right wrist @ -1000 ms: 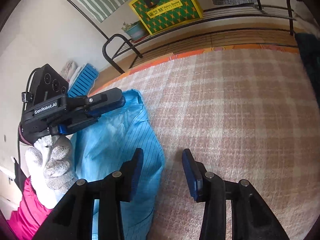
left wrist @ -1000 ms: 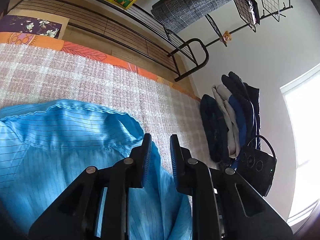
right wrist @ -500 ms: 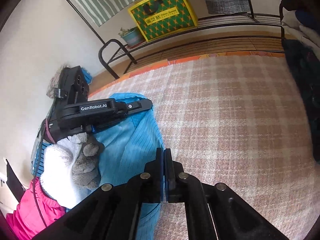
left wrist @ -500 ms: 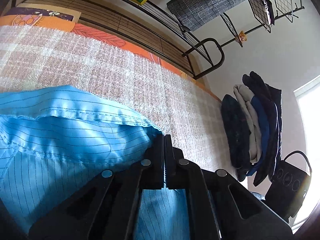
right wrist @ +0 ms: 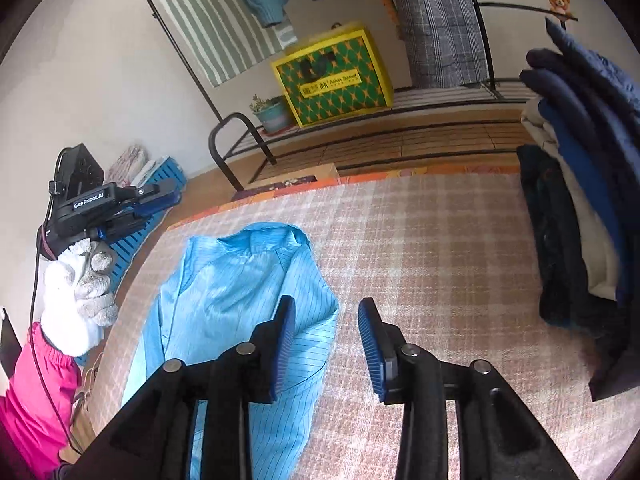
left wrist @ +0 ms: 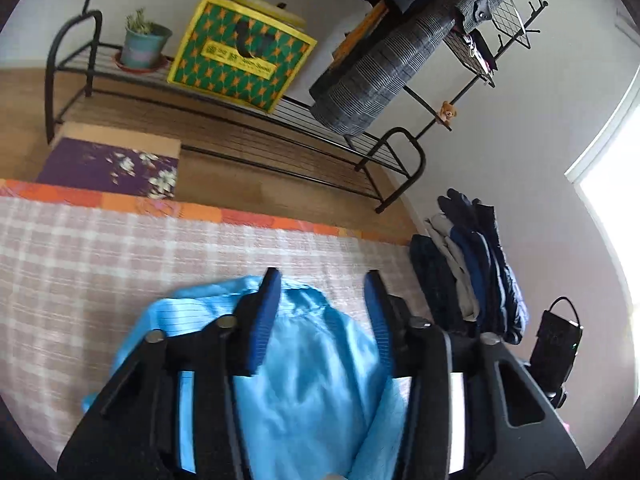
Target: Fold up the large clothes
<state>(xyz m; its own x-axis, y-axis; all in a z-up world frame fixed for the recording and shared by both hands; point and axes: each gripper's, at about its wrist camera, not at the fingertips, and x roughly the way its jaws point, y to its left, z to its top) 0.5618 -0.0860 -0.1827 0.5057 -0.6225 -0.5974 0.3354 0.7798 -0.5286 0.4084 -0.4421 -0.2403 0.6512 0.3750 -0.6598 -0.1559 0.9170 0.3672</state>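
Note:
A light-blue pinstriped garment (right wrist: 240,288) lies spread on the pink plaid blanket (right wrist: 432,248), collar toward the far edge. My right gripper (right wrist: 326,340) hovers above the garment's right edge, its jaws opening with nothing pinched between them. My left gripper (left wrist: 320,312) hangs over the same blue garment (left wrist: 304,380), its jaws also opening and empty, the cloth lying loose below. In the right wrist view the left gripper (right wrist: 160,204) is raised off to the left, held by a hand in a white glove (right wrist: 80,296) with a pink sleeve.
A stack of dark folded clothes (right wrist: 580,220) sits on the blanket's right side. Beyond the bed stands a black metal rack (left wrist: 248,120) with a yellow-green box (right wrist: 332,76), a potted plant (left wrist: 142,42) and a hanging checked coat (left wrist: 380,68). A blue crate (right wrist: 132,236) lies left.
Half a second ago both grippers were shut on the blue garment's edge. Both have since opened, let go and risen away, and the garment lies on the blanket.

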